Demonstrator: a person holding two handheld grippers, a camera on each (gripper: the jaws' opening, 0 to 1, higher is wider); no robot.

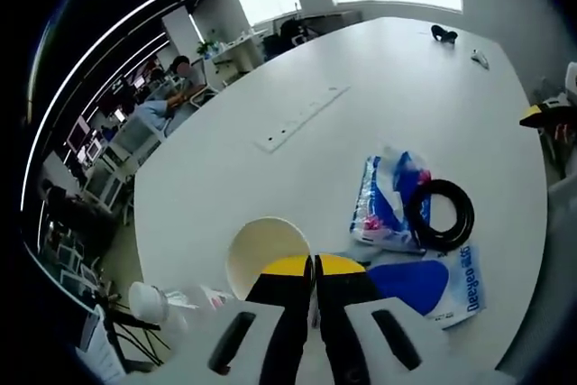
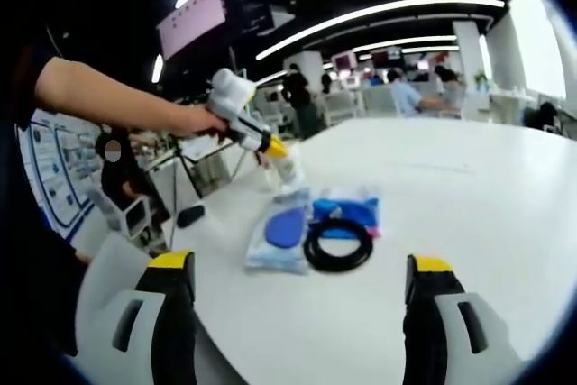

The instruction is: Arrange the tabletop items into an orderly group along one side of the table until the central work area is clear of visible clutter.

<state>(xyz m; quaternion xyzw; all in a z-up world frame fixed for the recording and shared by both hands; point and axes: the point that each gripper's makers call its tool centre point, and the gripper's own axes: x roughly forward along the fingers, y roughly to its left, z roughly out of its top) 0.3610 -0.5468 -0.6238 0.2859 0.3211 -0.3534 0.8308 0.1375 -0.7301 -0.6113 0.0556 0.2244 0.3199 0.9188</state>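
The left gripper (image 1: 315, 270) has its jaws nearly together, pinching the rim of a paper cup (image 1: 261, 254), as far as I can judge from the left gripper view; in the right gripper view the same gripper (image 2: 270, 146) sits on the cup (image 2: 287, 167) at 11 o'clock from the packets. The grip looks thin, only the cup wall between the yellow tips. If the hand lifts fast or tilts, I think the soft wall can fold and the cup can slip out, or drop near the table (image 1: 388, 87) edge, which is close on that side.

The right gripper (image 2: 302, 281) is wide open and holds nothing. It hangs low over the table (image 2: 469, 187), with the black cable coil (image 2: 338, 245) just ahead at 12 o'clock.

The coil (image 1: 440, 214) lies partly on the blue and white packet (image 1: 388, 200), and a 2nd packet (image 1: 437, 284) with a blue oval touches it at 6 o'clock. Pulling 1 packet can drag the coil and scatter the group again.

2 small dark things (image 1: 444, 33) rest far across the table, well apart from the group.
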